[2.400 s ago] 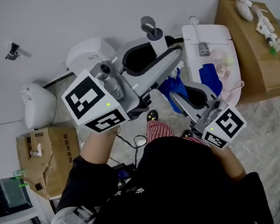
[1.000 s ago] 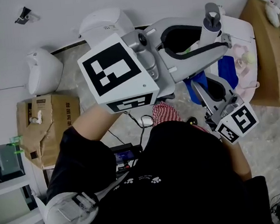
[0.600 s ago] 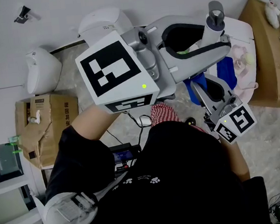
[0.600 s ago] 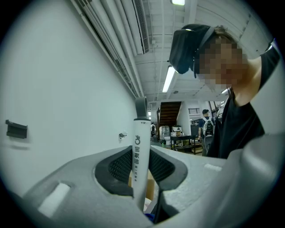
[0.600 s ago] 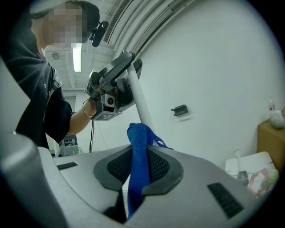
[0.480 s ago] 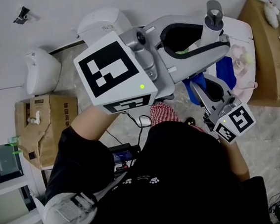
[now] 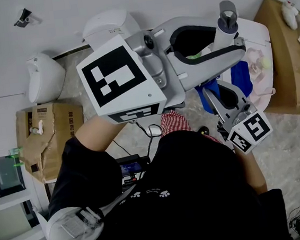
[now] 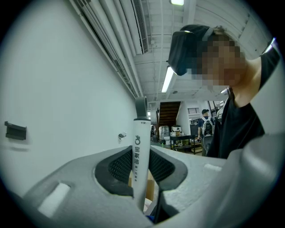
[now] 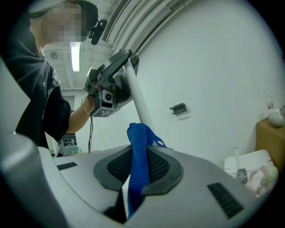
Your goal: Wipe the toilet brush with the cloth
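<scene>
Cloth (image 9: 137, 149) beside toilet brush (image 8: 141, 151); cardboard box (image 7: 47, 135) at left.

White toilet brush (image 8: 139, 133), grey-tipped; blue cloth (image 9: 138, 151); grey left gripper (image 8: 140, 171) with black-and-white squares; red-checked fabric (image 7: 175, 124) near it.

Head view: steeply downward from overhead. Left and right gripper views: close, level, along their own jaws, toward the wall (image 8: 58, 89). All 3 share the toilet brush handle (image 8: 141, 147).

Left gripper (image 7: 218, 44) and toilet brush (image 7: 228, 17) higher, larger in the head view; farther right than earlier
</scene>
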Demonstrator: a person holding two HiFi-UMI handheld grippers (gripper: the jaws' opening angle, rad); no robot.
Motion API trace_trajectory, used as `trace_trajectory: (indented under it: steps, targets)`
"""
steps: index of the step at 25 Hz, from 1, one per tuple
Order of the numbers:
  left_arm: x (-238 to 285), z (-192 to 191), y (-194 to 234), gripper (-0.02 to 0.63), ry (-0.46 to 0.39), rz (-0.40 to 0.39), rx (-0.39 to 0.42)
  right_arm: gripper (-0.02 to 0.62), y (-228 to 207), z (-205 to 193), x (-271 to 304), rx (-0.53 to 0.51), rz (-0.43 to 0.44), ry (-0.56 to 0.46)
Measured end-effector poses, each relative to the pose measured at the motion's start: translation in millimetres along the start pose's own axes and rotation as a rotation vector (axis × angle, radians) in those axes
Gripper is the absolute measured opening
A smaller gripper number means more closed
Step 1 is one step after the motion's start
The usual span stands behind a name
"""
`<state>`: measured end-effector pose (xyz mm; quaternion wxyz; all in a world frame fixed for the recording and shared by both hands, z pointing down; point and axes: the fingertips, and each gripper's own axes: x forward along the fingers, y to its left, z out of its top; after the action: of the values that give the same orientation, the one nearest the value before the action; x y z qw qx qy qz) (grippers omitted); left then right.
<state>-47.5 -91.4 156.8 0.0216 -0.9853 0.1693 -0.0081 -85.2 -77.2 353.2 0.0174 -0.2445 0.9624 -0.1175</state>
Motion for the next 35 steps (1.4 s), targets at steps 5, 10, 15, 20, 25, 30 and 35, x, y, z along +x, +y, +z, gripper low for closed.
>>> trace_trajectory:
  steps: [5, 10, 15, 20, 25, 30, 35]
  targets:
    - [0, 1, -1, 0.091, -0.005, -0.005, 0.003, 0.063, -1, -2, 0, 0.004, -0.006, 0.003]
    - [0, 3, -1, 0.091, -0.006, -0.006, 0.009, 0.063, -3, -4, 0, 0.009, -0.009, 0.006]
    - [0, 3, -2, 0.091, -0.004, -0.007, 0.01, 0.063, -5, -7, 0, 0.013, -0.016, 0.011]
    - [0, 3, -1, 0.091, -0.004, -0.003, 0.012, 0.063, -9, -12, -1, 0.022, -0.026, 0.019]
    - [0, 3, -1, 0.091, 0.0, -0.003, 0.009, 0.063, -11, -16, -2, 0.033, -0.03, 0.03]
    - [0, 3, -1, 0.091, -0.002, -0.005, 0.009, 0.063, -13, -21, -2, 0.042, -0.03, 0.041]
    - [0, 3, -2, 0.091, 0.002, -0.008, 0.012, 0.063, -16, -25, -2, 0.042, -0.039, 0.047]
